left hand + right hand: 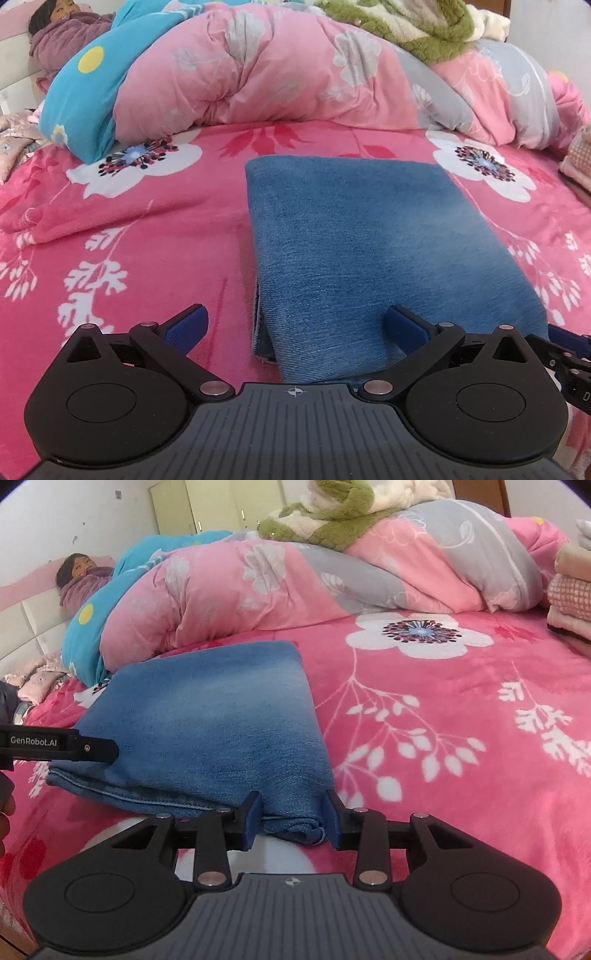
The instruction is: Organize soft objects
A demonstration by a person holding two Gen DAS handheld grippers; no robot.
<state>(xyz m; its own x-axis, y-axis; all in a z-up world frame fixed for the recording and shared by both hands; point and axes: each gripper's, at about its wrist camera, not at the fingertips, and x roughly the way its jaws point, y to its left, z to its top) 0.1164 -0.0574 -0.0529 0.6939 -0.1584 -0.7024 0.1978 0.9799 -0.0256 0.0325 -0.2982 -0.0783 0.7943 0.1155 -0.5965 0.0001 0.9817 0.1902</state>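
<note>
Denim, folded into a flat blue rectangle: the jeans (pixel 369 236) lie on the pink floral bed cover (pixel 147 229), near the bed's near edge, long side running away toward the heaped bedding. No containers in either view; everything sits loose on the bed.

Left gripper (pixel 295 325): jaws spread wide, nothing clamped. Left finger hangs over bare cover, right finger (pixel 404 325) over the jeans' top layer, the near left corner of the fold between them. Contact with the cloth can't be told.

Right gripper (pixel 293 819): partly parted, straddling the near right corner of the jeans, stitched hem bunched between the blue pads. Left pad (pixel 253 821) stands just clear of the cloth, right pad hard against the fold's edge, so released, not clenched.

Far side of the bed: pink-and-grey floral quilt (pixel 295 74) rolled up across it, teal pillow with a yellow dot (pixel 81 96) at its left end, green-and-cream fleece (pixel 332 513) on top. Stack of folded cloths (pixel 570 590) at the bed's right edge. A person lies at the headboard end, wrapped in a purple top.
</note>
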